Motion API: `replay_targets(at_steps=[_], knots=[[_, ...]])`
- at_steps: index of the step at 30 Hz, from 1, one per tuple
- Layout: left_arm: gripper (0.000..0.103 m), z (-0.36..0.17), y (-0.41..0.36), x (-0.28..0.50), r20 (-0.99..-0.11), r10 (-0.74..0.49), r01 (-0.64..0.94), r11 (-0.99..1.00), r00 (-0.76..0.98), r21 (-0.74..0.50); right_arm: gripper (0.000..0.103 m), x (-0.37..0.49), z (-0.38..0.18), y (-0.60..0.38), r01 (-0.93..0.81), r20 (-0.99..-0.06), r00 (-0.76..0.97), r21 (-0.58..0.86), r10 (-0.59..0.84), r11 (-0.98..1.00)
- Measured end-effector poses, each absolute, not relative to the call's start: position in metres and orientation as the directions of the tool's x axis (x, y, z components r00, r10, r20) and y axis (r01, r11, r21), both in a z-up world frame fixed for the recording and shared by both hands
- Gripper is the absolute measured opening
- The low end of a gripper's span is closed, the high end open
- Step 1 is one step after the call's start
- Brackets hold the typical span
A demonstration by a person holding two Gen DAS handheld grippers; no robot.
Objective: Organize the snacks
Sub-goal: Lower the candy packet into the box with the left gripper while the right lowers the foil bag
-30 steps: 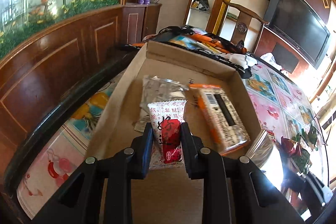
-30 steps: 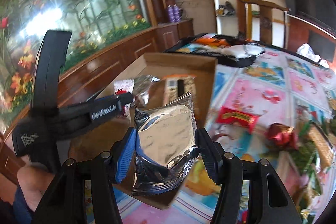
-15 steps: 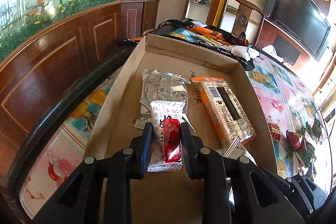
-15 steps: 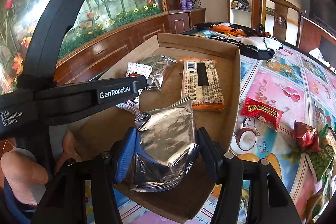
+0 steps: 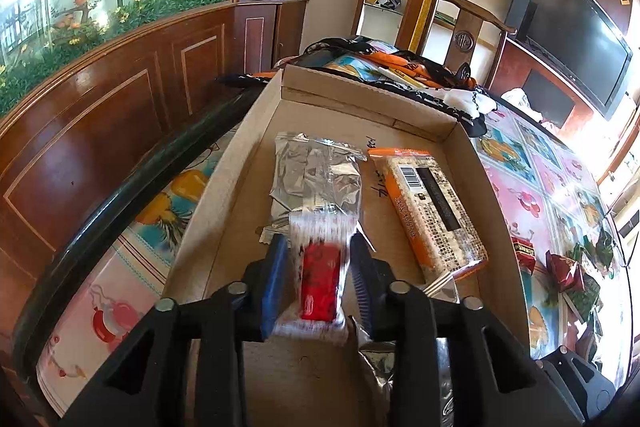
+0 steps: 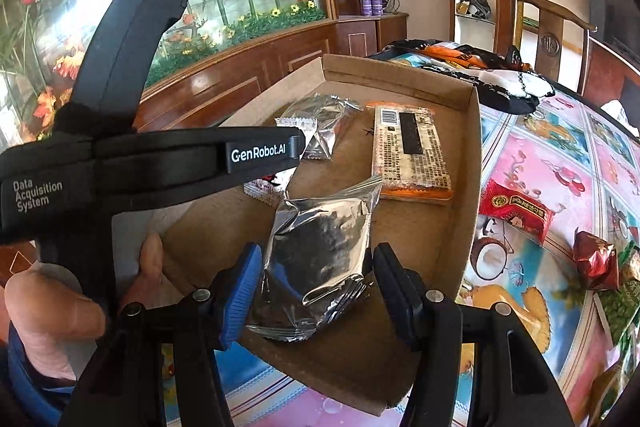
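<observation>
A shallow cardboard box (image 5: pixel 360 99) lies on the flowered tablecloth. Inside it are a silver foil packet (image 5: pixel 316 175) and a long orange-edged snack pack (image 5: pixel 432 211). My left gripper (image 5: pixel 318 247) hangs low over the box floor with its jaws opening. A white packet with a red label (image 5: pixel 320 279) sits blurred between the pads, loose from them. My right gripper (image 6: pixel 316 255) is shut on a second silver foil packet (image 6: pixel 320 251), held above the near half of the box (image 6: pixel 472 167). In the right wrist view the left gripper (image 6: pixel 294 147) crosses just to its left.
On the cloth right of the box lie a red packet (image 6: pixel 516 211), a dark red foil-wrapped snack (image 6: pixel 592 259) and green packets (image 6: pixel 620 307). A dark bundle of clothes (image 5: pixel 400 67) lies behind the box. A wood-panelled wall (image 5: pixel 100 115) runs along the left.
The left jaws have spread and the red-and-white packet has come loose between them. The right gripper has carried its foil packet lower and farther over the box.
</observation>
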State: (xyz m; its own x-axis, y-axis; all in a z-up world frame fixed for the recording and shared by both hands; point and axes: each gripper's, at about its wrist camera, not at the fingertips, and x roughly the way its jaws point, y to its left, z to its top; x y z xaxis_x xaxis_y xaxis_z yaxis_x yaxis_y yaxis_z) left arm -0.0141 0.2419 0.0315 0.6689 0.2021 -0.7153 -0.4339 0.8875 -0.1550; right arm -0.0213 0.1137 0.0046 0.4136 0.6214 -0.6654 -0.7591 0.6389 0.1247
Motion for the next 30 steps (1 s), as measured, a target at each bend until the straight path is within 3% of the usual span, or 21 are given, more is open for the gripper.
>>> replay_targets(at_steps=[3, 19, 30], knots=[[0.046, 0.034, 0.243, -0.016, -0.704, 0.203, -0.436, 0.884, 0.681, -0.167, 0.063, -0.025, 0.005, 0.113, -0.761, -0.666, 0.415, 0.119, 0.62, 0.637], [0.053, 0.05, 0.23, -0.025, -0.62, 0.237, -0.415, 0.896, 0.748, -0.158, 0.063, -0.023, 0.025, 0.086, -0.732, -0.602, 0.448, 0.178, 0.661, 0.658], [0.054, 0.048, 0.223, -0.021, -0.625, 0.238, -0.402, 0.905, 0.744, -0.135, 0.063, -0.002, 0.04, 0.043, -0.654, -0.567, 0.493, 0.259, 0.66, 0.711]])
